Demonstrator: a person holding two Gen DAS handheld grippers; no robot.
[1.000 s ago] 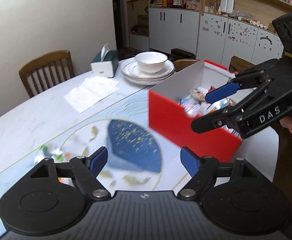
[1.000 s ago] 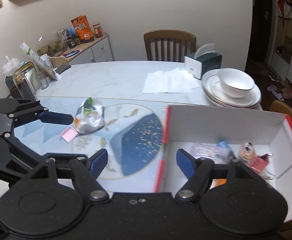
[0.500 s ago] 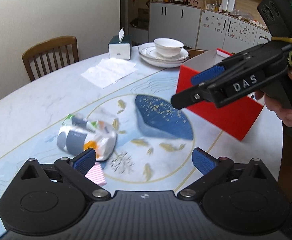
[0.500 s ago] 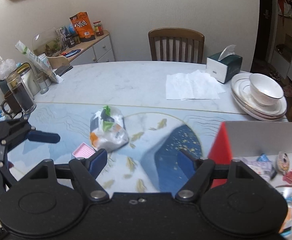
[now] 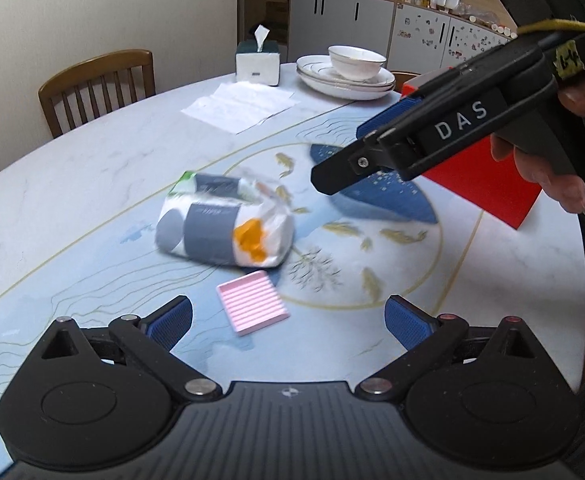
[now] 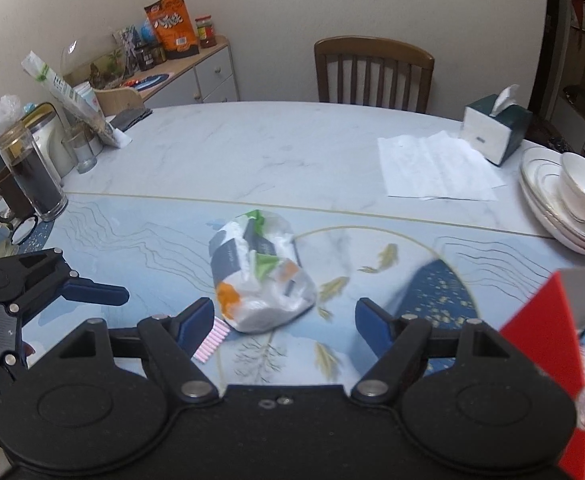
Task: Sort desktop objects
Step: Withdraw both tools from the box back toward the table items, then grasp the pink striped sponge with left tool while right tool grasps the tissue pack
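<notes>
Both grippers now face the middle of the counter (image 6: pixel 276 152), where a second ago they looked at the red box (image 5: pixel 488 176). In the left wrist view the box has slid from centre frame to the right edge, mostly hidden behind the right gripper (image 5: pixel 348 160). In the right wrist view only its red corner (image 6: pixel 544 336) and a few packets inside show at the lower right.

The snack bag (image 5: pixel 224 224), a blur at the lower left edge a second ago, now lies on its side in mid-frame on the fish-patterned part of the counter, ahead of the left gripper (image 5: pixel 288 320). The pink ribbed pad (image 5: pixel 252 302) lies flat just beside the bag, on its near side, between the left fingers; it was out of that view before.

The left fingers stand wide apart and hold nothing. The right fingers (image 6: pixel 196 320) are likewise spread wide and empty, with the bag (image 6: pixel 260 276) just beyond them.

The plates with the bowl (image 6: pixel 572 196), the tissue box (image 6: pixel 496 128) and the paper sheet (image 6: pixel 432 168) sit at the far side.
</notes>
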